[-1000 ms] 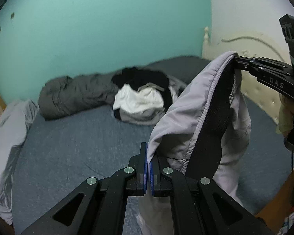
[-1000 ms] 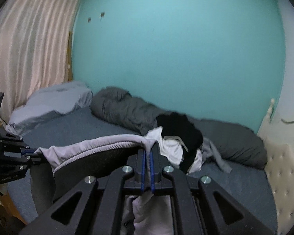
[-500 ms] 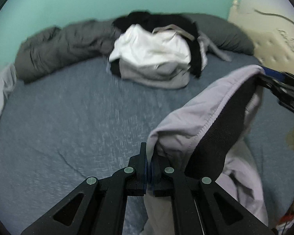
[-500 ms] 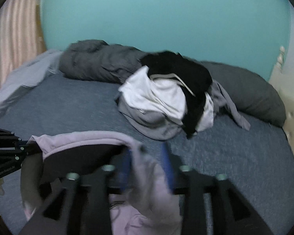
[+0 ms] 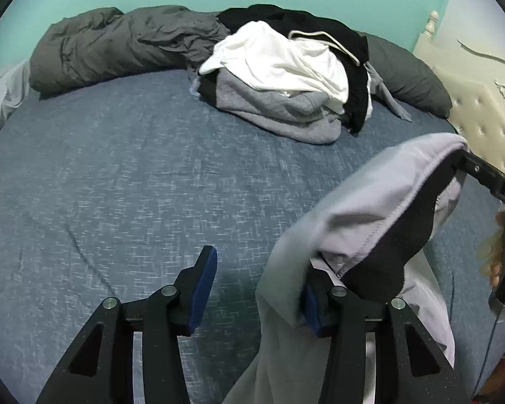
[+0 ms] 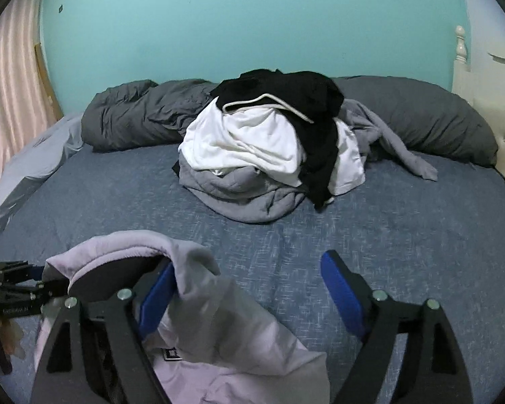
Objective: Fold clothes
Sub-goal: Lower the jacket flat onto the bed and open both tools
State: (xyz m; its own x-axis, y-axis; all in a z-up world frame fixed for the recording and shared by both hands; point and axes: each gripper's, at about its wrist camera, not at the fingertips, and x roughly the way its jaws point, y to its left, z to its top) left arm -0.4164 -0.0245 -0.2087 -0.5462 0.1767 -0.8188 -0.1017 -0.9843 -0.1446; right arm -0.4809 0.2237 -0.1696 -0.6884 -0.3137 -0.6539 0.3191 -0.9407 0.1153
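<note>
Both tools, left [image 5: 257,289] and right [image 6: 249,298], gape wide, the lilac garment [image 6: 219,330] merely draped over one finger of each, at 6 o'clock on the bed [image 6: 404,235]. Nothing looks folded; the clothes heap [image 6: 269,155] at 12 o'clock waits.

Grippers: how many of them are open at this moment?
2. The left gripper is open, with the lilac garment draped over one finger. The right gripper, at the garment's other end, is open too.
</note>
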